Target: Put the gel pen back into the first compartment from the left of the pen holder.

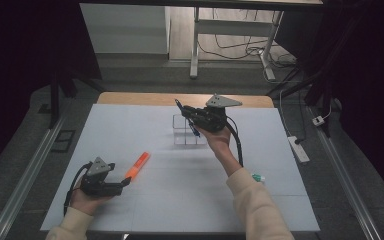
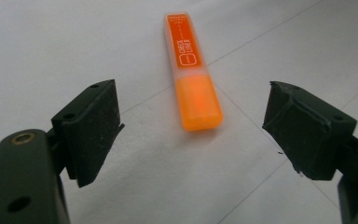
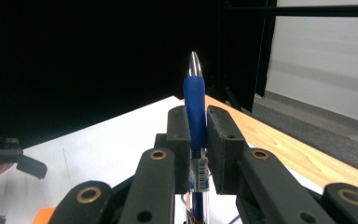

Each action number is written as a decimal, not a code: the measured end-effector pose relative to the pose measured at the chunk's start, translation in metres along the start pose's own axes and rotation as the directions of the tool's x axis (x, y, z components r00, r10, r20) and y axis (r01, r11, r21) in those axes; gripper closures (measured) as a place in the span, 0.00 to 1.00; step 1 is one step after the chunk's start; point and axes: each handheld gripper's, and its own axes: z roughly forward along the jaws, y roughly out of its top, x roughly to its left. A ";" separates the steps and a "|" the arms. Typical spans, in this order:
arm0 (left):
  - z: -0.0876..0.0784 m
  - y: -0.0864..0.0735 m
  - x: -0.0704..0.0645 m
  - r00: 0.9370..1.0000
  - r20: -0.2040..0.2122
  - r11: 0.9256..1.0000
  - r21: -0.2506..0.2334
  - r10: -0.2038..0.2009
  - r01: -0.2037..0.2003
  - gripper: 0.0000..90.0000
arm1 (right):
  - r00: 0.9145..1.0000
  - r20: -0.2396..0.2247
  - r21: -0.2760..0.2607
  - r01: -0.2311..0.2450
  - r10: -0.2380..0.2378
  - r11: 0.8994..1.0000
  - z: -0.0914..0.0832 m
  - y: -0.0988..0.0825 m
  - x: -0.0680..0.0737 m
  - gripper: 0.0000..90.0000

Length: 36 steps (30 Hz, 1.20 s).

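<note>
The right tool (image 3: 196, 140) is clenched on a blue pen (image 3: 195, 105) at mid-barrel, lifted just above a clear box (image 1: 186, 131); the pen looks light, stiff and smooth, likely to slip unless gripped near its rubber sleeve. Well to the near left of the box, the left tool (image 2: 191, 130) rests released, an orange highlighter (image 2: 191, 70) lying just ahead of it. The white surface (image 1: 180, 190) is flat, in a dim room.
</note>
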 end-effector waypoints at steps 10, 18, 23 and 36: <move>0.000 0.000 0.001 1.000 0.000 1.000 -0.001 -0.001 0.001 0.21 | 1.000 0.003 0.000 -0.002 0.002 1.000 0.008 0.006 -0.003 0.88; 0.000 0.000 0.001 1.000 -0.001 1.000 0.000 -0.002 0.002 0.21 | 1.000 0.008 -0.002 -0.003 0.003 1.000 0.015 0.010 -0.006 0.88; 0.000 0.000 0.001 1.000 0.002 1.000 0.000 -0.005 0.005 0.21 | 1.000 0.006 -0.013 0.000 0.001 1.000 0.022 0.014 -0.007 0.88; 0.000 -0.001 0.002 1.000 0.007 1.000 -0.004 -0.011 0.011 0.21 | 1.000 0.007 -0.022 0.003 -0.003 1.000 0.045 0.021 -0.010 0.88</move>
